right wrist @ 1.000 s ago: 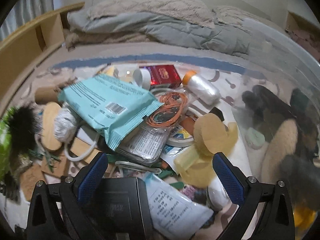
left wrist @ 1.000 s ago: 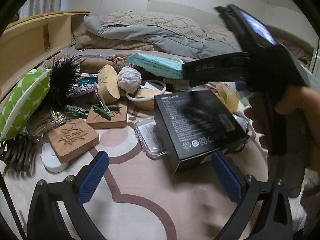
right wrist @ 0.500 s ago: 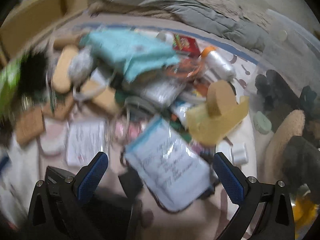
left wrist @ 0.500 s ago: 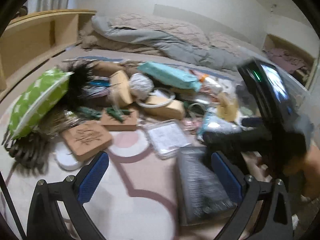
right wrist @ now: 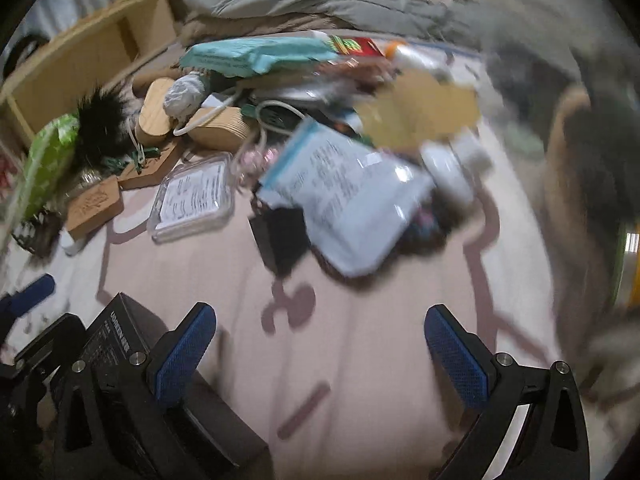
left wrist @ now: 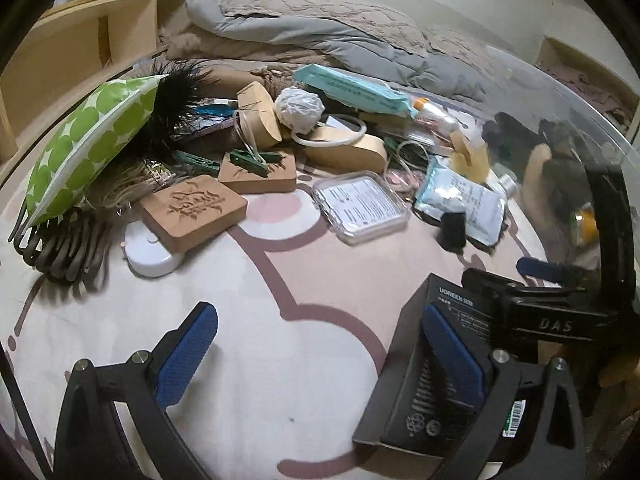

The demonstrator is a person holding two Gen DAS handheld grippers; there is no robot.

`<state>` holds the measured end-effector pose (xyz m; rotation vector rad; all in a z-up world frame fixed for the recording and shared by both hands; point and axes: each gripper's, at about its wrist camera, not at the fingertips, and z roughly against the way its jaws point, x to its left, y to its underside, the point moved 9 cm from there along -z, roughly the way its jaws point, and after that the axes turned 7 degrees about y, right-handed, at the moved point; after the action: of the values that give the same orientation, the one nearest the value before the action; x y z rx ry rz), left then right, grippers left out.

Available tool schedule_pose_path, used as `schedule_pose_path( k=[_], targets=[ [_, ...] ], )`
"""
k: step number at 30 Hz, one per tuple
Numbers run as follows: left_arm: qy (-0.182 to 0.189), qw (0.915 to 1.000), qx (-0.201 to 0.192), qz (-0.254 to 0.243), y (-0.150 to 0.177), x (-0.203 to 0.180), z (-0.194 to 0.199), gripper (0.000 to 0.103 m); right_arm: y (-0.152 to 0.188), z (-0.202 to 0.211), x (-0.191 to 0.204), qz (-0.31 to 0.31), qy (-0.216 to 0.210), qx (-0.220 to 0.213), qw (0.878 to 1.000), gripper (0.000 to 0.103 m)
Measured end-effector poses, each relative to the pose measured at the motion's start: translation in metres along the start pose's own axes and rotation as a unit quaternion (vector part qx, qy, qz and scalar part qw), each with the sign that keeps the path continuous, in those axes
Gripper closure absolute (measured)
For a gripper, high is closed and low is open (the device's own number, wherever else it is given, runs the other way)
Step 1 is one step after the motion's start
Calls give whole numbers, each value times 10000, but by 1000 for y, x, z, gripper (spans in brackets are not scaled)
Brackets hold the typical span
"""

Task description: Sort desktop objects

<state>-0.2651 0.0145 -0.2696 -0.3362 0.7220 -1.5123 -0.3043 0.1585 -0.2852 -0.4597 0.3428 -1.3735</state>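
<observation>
**Black box down beside the grippers, pile not yet sorted**

Black cardboard box (left wrist: pixel 436 376) lies flat on the pink-patterned bedspread (left wrist: pixel 280 360), tucked between the two tools: just behind the left gripper's (left wrist: pixel 320 354) right-hand finger and just outside the right gripper's (right wrist: pixel 320 354) left-hand finger. Neither tool has it. Both sets of fingers are spread wide w/ nothing between the pads, so box looks released, set apart from the clutter on purpose, prob. as a sorted item.

Ahead of both grippers sits the unsorted heap. Nearest, fwd of the left gripper: clear plastic case (left wrist: pixel 360 206) w/ a printed label, and a carved wooden block (left wrist: pixel 194 212) resting partly on a white round gadget (left wrist: pixel 150 254). Fwd-right: pale blue pouch (left wrist: pixel 460 202) w/ a small black item leaning against it. Further fwd: a second wooden block carrying green clothes pegs (left wrist: pixel 250 160), a ball of white string (left wrist: pixel 300 110), a teal packet (left wrist: pixel 352 90) on top of the pile. Far left: green spotted bag (left wrist: pixel 88 144) over black feathers and dark hangers.

Right-wrist view is blurred, so fine detail there is unclear. Open jaws suit reaching fwd for the next piece; clear case is closest and unobstructed.
</observation>
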Motion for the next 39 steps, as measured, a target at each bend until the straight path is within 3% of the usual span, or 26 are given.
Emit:
schedule_pose_path(
  k=[12, 24, 30, 35, 39],
  targets=[
    [150, 9999, 27, -40, 16, -8, 12, 0, 37, 24, -26, -524, 55, -309, 9981, 0],
    [185, 9998, 62, 85, 24, -6, 12, 0, 40, 38, -33, -685, 266, -492, 9961, 0],
    [243, 9995, 80, 185, 26, -5, 13, 0, 53, 67, -30, -775, 66, -762, 9941, 0],
    [238, 9995, 78, 198, 26, -5, 13, 0, 73, 84, -6, -808, -455, -699, 9932, 0],
    [222, 9996, 72, 159, 26, -4, 12, 0, 89, 89, 17, -406, -317, -619, 9968, 0]
  ],
)
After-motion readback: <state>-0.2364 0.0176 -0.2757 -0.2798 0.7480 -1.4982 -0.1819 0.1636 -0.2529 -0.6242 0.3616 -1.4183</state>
